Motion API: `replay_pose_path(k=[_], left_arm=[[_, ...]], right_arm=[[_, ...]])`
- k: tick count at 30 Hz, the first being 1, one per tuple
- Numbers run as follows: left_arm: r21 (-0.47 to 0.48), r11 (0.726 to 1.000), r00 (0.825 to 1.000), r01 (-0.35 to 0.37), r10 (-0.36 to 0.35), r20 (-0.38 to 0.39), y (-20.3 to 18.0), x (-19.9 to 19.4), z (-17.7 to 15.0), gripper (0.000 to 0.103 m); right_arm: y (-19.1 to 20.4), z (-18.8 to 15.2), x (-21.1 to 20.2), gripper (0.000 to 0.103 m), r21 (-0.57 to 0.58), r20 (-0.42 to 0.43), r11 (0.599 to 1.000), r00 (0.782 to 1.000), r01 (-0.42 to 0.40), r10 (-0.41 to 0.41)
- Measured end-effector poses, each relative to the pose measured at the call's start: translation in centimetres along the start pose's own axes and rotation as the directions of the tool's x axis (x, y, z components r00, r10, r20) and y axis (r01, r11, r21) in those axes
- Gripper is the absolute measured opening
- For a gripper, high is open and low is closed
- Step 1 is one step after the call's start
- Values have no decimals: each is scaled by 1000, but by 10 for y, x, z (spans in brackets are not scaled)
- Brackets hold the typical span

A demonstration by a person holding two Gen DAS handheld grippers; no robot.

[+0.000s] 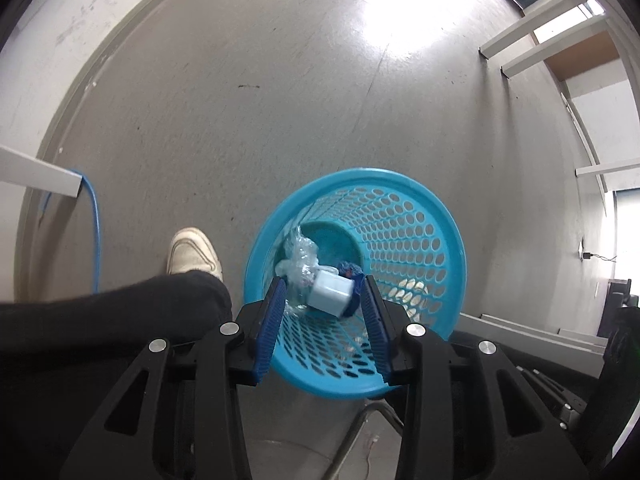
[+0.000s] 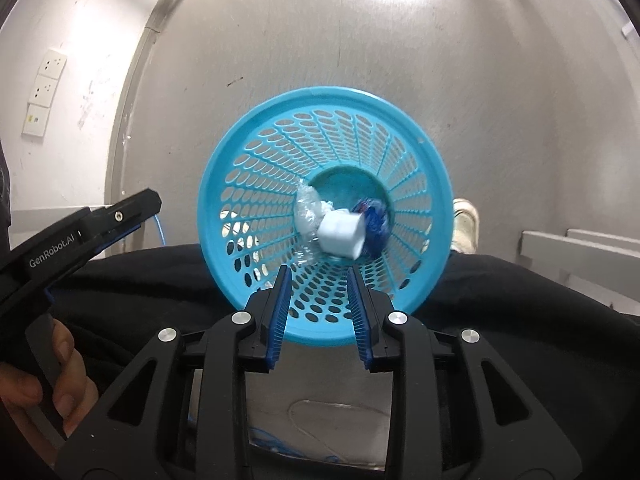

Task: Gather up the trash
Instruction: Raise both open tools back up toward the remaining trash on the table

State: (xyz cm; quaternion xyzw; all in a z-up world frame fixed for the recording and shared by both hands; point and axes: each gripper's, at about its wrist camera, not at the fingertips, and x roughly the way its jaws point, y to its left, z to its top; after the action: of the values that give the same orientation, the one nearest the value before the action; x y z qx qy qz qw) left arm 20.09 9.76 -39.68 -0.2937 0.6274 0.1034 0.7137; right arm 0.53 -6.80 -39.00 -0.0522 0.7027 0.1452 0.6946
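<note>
A blue perforated waste basket (image 1: 420, 192) (image 2: 320, 94) stands on the grey floor, and both grippers hang above its mouth pointing down. At its bottom lie a small white carton (image 1: 332, 294) (image 2: 340, 236), crumpled clear plastic (image 1: 298, 256) (image 2: 308, 208) and a blue and red wrapper (image 1: 348, 270) (image 2: 374, 216). My left gripper (image 1: 324, 280) is open; the carton shows through its gap but lies deep in the basket. My right gripper (image 2: 319, 270) is open too, with nothing between its pads. In the right wrist view, the left gripper (image 2: 120, 216) also shows from the side.
The person's black trouser legs (image 1: 120, 308) and pale shoes (image 1: 192, 252) (image 2: 466, 224) flank the basket. A blue cable (image 1: 94, 220) hangs by a white furniture leg (image 1: 40, 178). Wall sockets (image 2: 46, 80) sit at the left, and more white furniture legs (image 1: 532, 32) at the right.
</note>
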Motion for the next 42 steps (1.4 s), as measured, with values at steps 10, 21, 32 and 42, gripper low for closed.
replay_pose_path(k=[10, 21, 32, 42], left_arm=[[34, 999, 998, 5, -8, 68, -1, -39, -33, 38], [213, 977, 962, 27, -84, 261, -11, -118, -101, 44], [258, 966, 947, 6, -88, 308, 0, -162, -150, 64], [356, 935, 881, 4, -171, 441, 2, -232, -199, 95]], right_arm=[[3, -30, -46, 36, -15, 95, 999, 995, -41, 42], [23, -83, -105, 48, -118, 230, 993, 972, -27, 54], [42, -139, -153, 59, -239, 299, 971, 952, 5, 69], [32, -207, -219, 78, -320, 409, 947, 904, 17, 122]])
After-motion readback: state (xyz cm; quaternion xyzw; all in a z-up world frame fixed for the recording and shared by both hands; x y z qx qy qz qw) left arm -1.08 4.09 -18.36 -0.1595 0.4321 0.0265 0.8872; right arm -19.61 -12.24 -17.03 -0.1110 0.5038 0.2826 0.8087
